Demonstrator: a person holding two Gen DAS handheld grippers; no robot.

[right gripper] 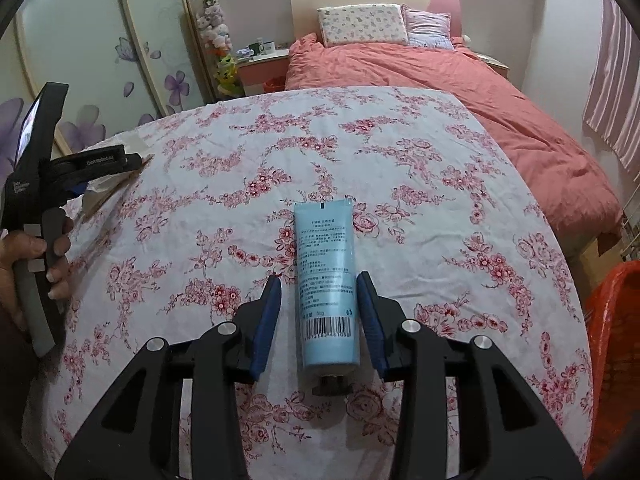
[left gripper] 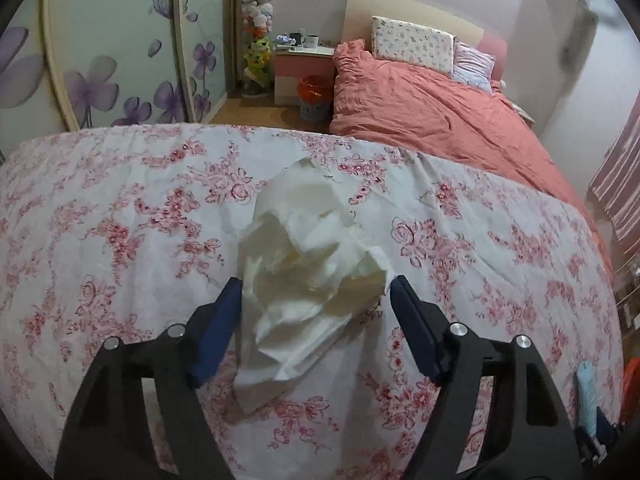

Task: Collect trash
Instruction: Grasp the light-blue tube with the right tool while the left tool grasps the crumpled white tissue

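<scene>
Left wrist view: the left gripper [left gripper: 316, 288] straddles a crumpled white tissue [left gripper: 308, 276] lying on the floral tablecloth [left gripper: 120, 240] at frame centre. The blue pads [left gripper: 218, 332] sit at the tissue's edges, not visibly squeezing it, so it looks released. At upper centre, an orange-lined bin [left gripper: 314, 96] stands beside a pink bedside table [left gripper: 302, 68].

Right wrist view: the right gripper [right gripper: 320, 292] flanks a pale blue tube [right gripper: 326, 280], cap nearest the camera, with narrow gaps at both pads, so nothing is clenched. At left, a hand [right gripper: 36, 256] holds the other tool. An orange basket [right gripper: 614, 344] fills the lower right, and the pink bed [right gripper: 460, 76] lies beyond.
</scene>
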